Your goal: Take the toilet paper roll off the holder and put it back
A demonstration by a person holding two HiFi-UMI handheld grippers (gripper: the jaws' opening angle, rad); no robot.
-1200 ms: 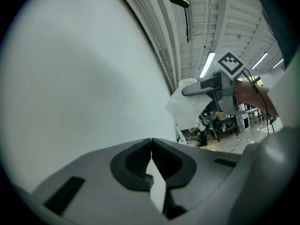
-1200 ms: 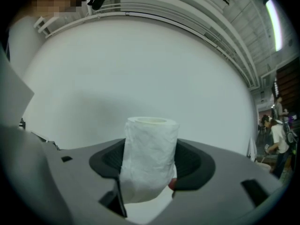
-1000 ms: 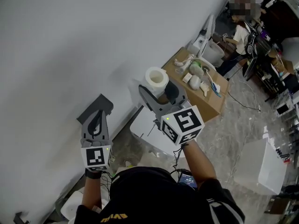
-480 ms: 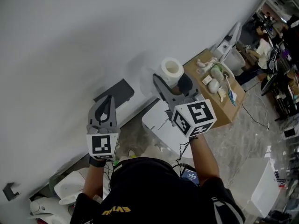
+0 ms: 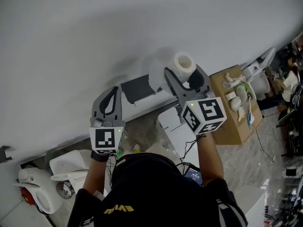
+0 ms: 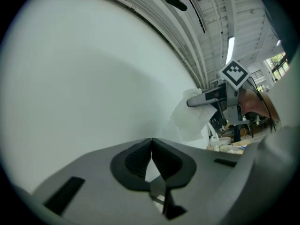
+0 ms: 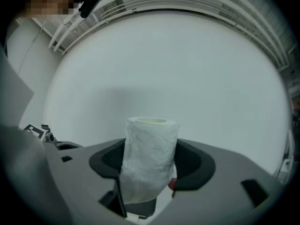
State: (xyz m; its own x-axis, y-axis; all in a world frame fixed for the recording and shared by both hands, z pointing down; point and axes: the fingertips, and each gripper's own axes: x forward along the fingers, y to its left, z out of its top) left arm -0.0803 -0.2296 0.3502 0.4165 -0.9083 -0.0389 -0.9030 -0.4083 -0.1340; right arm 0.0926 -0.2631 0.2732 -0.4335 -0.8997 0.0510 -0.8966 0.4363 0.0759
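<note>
Both tools are held level toward a bare white wall [image 5: 94, 27], with open room seen around them and a cardboard box [image 5: 239, 126] set well off to the right. The left tool [image 5: 114, 90] is shut, tips touching with nothing between them. The right tool [image 5: 185, 75] is partly closed on the toilet paper roll [image 7: 150, 158], which is gripped upright between the pads, hollow core upward. The roll is white and crinkled, with a loose sheet hung from it, and is seen just right of the dark holder [image 5: 137, 88] fixed to the wall, apart from it.
</note>
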